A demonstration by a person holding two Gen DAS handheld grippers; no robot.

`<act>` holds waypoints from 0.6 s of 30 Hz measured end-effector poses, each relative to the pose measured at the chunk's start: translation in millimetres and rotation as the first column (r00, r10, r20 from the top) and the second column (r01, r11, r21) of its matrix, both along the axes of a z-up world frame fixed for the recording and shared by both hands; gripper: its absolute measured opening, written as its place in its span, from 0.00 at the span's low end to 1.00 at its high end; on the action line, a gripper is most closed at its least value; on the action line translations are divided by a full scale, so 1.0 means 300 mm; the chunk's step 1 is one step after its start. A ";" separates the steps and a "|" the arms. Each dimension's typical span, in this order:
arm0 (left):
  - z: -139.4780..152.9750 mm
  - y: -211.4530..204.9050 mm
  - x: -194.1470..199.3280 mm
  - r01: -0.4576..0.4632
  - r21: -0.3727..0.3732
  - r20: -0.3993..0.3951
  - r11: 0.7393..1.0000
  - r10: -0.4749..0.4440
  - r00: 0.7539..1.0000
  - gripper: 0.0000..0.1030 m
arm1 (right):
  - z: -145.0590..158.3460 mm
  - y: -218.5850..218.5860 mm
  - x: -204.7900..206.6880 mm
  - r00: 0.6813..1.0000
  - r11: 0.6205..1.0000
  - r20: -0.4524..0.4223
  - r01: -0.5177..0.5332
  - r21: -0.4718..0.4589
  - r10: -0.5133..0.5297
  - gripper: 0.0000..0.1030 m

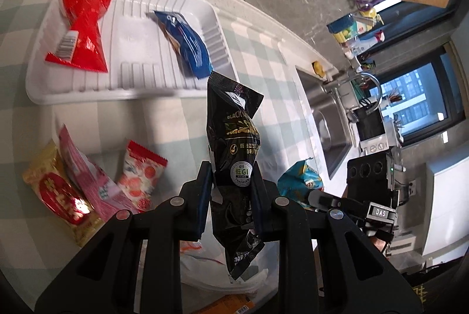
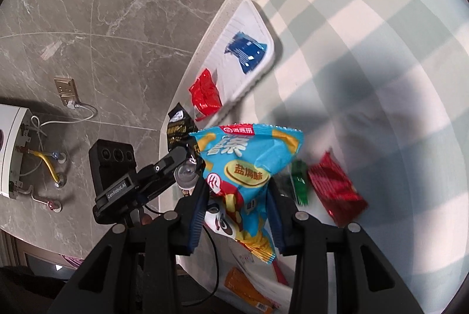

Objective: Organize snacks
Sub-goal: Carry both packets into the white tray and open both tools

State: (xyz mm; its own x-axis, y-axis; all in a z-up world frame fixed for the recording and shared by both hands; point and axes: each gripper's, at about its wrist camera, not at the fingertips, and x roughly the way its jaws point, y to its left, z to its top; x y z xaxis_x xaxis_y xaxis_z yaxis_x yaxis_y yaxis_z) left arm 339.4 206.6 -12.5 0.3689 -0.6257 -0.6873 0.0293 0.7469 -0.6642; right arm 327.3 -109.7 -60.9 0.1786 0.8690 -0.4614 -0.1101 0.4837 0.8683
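My left gripper [image 1: 231,182] is shut on a black snack packet [image 1: 231,138], held upright above the checked tablecloth just in front of the white tray [image 1: 132,91]. In the tray lie a red packet [image 1: 82,32] and a blue packet [image 1: 187,44]. My right gripper [image 2: 239,194] is shut on a light blue chip bag [image 2: 246,164], lifted off the table. The right wrist view shows the same white tray [image 2: 252,15] farther off, with the blue packet [image 2: 246,50] and red packet [image 2: 205,92] in it, and the black packet [image 2: 178,129] in the left gripper.
Loose on the cloth: a gold packet [image 1: 58,191], a pink one [image 1: 88,176], a red-and-white one [image 1: 140,176], a dark red packet [image 2: 337,188], a green one [image 2: 300,182]. An orange packet [image 2: 249,290] lies below. A steel sink [image 1: 325,120] sits at the table's right end.
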 end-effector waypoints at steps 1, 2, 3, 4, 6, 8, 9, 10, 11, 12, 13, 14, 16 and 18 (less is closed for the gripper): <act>0.003 0.007 0.007 -0.005 -0.001 0.001 1.000 0.005 1.000 0.22 | 0.003 0.003 0.009 1.000 1.000 0.001 0.000 0.000 0.000 0.39; 0.006 0.017 0.012 -0.010 -0.004 0.001 1.000 0.010 1.000 0.22 | 0.007 0.007 0.021 1.000 1.000 0.004 0.000 0.002 0.000 0.39; 0.009 0.028 0.016 -0.015 -0.006 0.001 1.000 0.015 1.000 0.22 | 0.010 0.013 0.030 1.000 1.000 0.005 -0.001 0.003 0.001 0.39; 0.013 0.040 0.021 -0.021 -0.007 0.002 1.000 0.021 1.000 0.22 | 0.012 0.020 0.039 1.000 1.000 0.005 -0.002 0.002 0.002 0.39; 0.019 0.058 0.023 -0.032 -0.006 0.003 0.999 0.032 0.999 0.22 | 0.015 0.028 0.055 1.000 1.000 0.006 -0.003 0.004 0.003 0.39; 0.023 0.072 0.032 -0.041 -0.006 0.003 0.999 0.041 0.999 0.22 | 0.021 0.037 0.074 1.000 1.000 0.009 -0.007 0.003 0.007 0.39; 0.025 0.082 0.037 -0.045 -0.005 0.004 0.999 0.045 0.999 0.22 | 0.022 0.040 0.080 1.000 1.000 0.011 -0.007 0.001 0.007 0.39; 0.028 0.090 0.042 -0.049 -0.003 0.006 0.999 0.049 0.999 0.22 | 0.023 0.044 0.088 1.000 1.000 0.012 -0.008 0.001 0.008 0.39; 0.029 0.093 0.049 -0.051 0.000 0.007 0.999 0.051 0.999 0.22 | 0.023 0.047 0.096 1.000 1.000 0.011 -0.008 0.003 0.008 0.39; 0.032 0.102 0.055 -0.055 0.003 0.009 0.998 0.055 0.998 0.22 | 0.024 0.050 0.104 1.000 1.000 0.010 -0.008 0.004 0.008 0.39; 0.035 0.108 0.059 -0.058 0.005 0.010 0.998 0.058 0.998 0.22 | 0.023 0.053 0.111 1.000 1.000 0.009 -0.007 0.005 0.007 0.39; 0.039 0.116 0.064 -0.063 0.008 0.011 0.998 0.063 0.998 0.22 | 0.024 0.055 0.119 1.000 1.000 0.009 -0.007 0.005 0.007 0.39; 0.041 0.129 0.075 -0.068 0.014 0.013 0.998 0.068 0.998 0.22 | 0.026 0.060 0.137 1.000 1.000 0.007 -0.007 0.009 0.007 0.39; 0.043 0.136 0.085 -0.074 0.017 0.012 0.997 0.074 0.997 0.22 | 0.029 0.067 0.154 1.000 1.000 0.009 -0.008 0.009 0.008 0.39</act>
State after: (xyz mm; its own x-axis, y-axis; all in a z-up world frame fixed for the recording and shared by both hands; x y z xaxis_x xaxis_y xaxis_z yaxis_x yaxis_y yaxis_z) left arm 364.9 247.3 0.3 0.4218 -0.5845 -0.6931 -0.0188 0.7587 -0.6512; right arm 373.4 -89.6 -52.1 0.1754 0.8744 -0.4523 -0.1215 0.4751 0.8715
